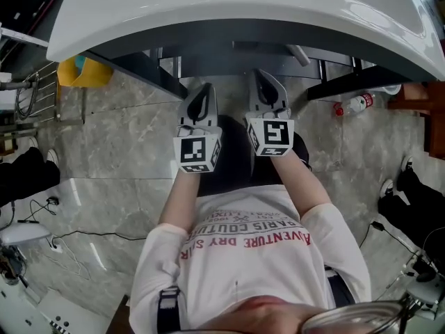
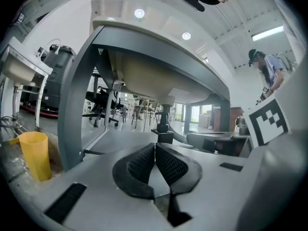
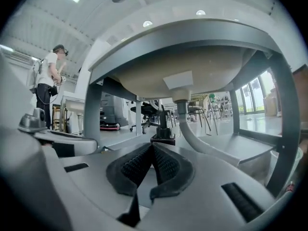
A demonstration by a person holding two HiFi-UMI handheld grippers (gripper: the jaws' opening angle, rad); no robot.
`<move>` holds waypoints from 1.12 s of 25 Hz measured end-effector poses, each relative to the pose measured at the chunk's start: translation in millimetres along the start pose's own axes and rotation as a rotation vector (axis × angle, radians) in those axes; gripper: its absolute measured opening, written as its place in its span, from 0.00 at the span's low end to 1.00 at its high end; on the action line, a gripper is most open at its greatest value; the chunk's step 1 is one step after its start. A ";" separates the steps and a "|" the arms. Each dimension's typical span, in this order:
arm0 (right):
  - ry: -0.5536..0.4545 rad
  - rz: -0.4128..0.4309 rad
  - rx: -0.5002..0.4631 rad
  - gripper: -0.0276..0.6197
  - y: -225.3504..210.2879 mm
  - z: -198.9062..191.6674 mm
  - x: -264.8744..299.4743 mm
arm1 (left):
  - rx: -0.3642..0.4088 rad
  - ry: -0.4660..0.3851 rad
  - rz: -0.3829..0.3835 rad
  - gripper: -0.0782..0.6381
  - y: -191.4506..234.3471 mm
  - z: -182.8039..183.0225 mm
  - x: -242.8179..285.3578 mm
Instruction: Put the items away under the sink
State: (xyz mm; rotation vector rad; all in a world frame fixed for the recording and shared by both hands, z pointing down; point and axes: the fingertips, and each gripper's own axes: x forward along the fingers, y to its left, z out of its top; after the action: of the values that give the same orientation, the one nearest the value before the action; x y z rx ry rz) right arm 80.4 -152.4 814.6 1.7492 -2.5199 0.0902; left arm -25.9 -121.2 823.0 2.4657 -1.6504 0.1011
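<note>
the left tool [image 2: 155,146] points under the sink [image 2: 144,76], jaws together and empty, yellow cup [image 2: 34,154] at left.

Lower centre in the head view, the person's white T-shirt [image 1: 243,270] carries upside-down print: red "ADVENTURE DRY", grey "PARIS COUTURE"; smaller lines are unreadable.

The sink [image 1: 208,12] roofs the opening across the top of the head view. In the centre of the right gripper view, the drain pipe [image 3: 182,112] hangs into the gap. A grey frame leg [image 2: 72,124] bounds the left side, with a yellow cup [image 2: 34,154] just outside it. There is open room above the low shelf [image 3: 240,146] at right.
</note>
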 end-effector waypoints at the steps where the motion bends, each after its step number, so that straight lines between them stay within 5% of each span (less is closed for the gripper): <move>1: 0.004 0.016 -0.008 0.08 2.3 5.1 -5.4 | -0.002 0.001 -0.007 0.15 -5.2 2.6 -1.0; 10: 0.108 0.059 0.070 0.08 4.8 98.3 -45.9 | -0.043 0.119 -0.092 0.15 -56.3 85.8 -16.2; 20: 0.149 0.045 0.094 0.08 -10.5 272.6 -100.6 | -0.039 0.127 -0.117 0.15 -111.8 271.6 -54.1; 28: 0.085 0.041 0.054 0.08 -13.2 416.4 -143.6 | -0.005 0.051 -0.086 0.15 -140.5 416.4 -95.5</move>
State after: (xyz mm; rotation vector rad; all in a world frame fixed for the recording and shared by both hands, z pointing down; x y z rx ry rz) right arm 131.9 -60.4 386.7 1.6741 -2.5159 0.2320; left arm 50.6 -57.1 384.5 2.5050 -1.5204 0.1475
